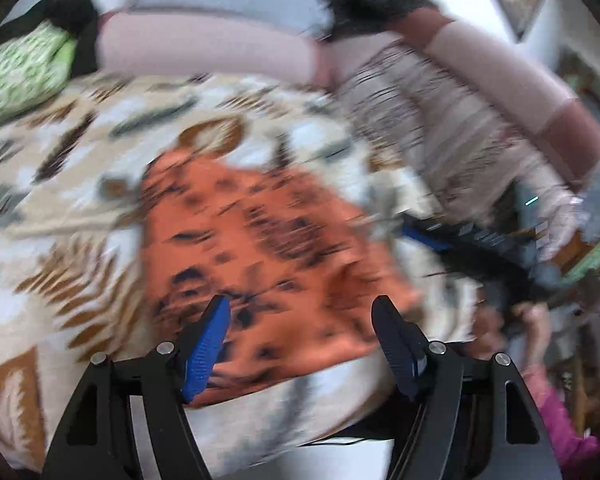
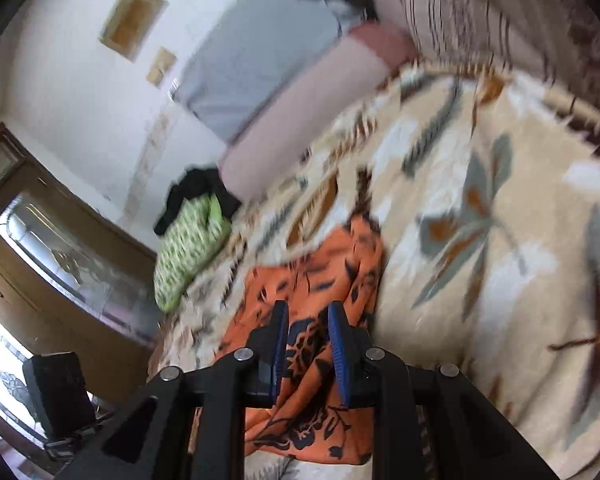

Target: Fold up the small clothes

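Bed, patterned blanket [image 2: 500, 240]: right gripper [image 2: 308, 312] fingers clamped on orange garment [image 2: 320, 264]; left gripper [image 1: 300, 312] fingers apart above it; advisable: lift evenly, align edges.

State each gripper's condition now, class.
Left gripper: open, holding nothing.
Right gripper: partly closed around the orange cloth; grip cannot be told.

Left gripper [image 1: 300, 316] jaws spread wide; right gripper [image 2: 308, 320] jaws seemingly narrowed.
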A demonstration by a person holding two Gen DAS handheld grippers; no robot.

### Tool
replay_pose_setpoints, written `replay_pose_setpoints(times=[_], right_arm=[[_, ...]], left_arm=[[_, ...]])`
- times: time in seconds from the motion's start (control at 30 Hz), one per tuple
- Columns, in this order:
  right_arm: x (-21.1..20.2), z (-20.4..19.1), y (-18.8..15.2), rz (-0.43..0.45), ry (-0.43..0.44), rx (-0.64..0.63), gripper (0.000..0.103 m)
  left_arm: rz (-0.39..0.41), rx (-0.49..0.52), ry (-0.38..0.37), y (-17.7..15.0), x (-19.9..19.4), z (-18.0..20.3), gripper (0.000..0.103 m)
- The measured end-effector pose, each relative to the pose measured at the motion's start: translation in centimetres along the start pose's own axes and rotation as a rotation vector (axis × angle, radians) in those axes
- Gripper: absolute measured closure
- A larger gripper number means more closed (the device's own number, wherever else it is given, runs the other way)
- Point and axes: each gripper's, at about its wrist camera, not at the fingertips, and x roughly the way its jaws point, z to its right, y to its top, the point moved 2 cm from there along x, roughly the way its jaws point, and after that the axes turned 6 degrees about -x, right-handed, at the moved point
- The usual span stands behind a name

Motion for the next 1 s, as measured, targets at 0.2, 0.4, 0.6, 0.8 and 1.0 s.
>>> replay_pose_setpoints(times=[0.2, 0.4, 0.6, 0.8, 1.0], right_arm=[[3.8, -2.0, 1.4, -0.099, -0.023, -0.008, 0.08], [10.8, -2.7, 1.4, -0.33, -0.215, -0.07, 0.079], [16.8, 1.8, 3.8, -0.351, -0.302, -0.015, 0.081], [12.8, -1.4, 4.8, -0.302, -0.274, -0.119, 0.08], [6.1, -5.7, -0.4, -0.303, -0.206, -0.213, 0.08]], left_arm=[[-0.079, 0.018, 0.228, -1.7, 4.2, -2.5, 0.026], [-0.064, 0.064, 0.243, -3.1, 5.8, -2.2, 0.015], [-0.062, 0.096, 0.277, -2.9, 6.4, -0.8, 0.013], [-0.023, -0.014, 0.265, -2.6, 2.7, -3.4, 0.013], [0.009, 0.044, 0.42, -3.0, 2.2, -3.4, 0.012]])
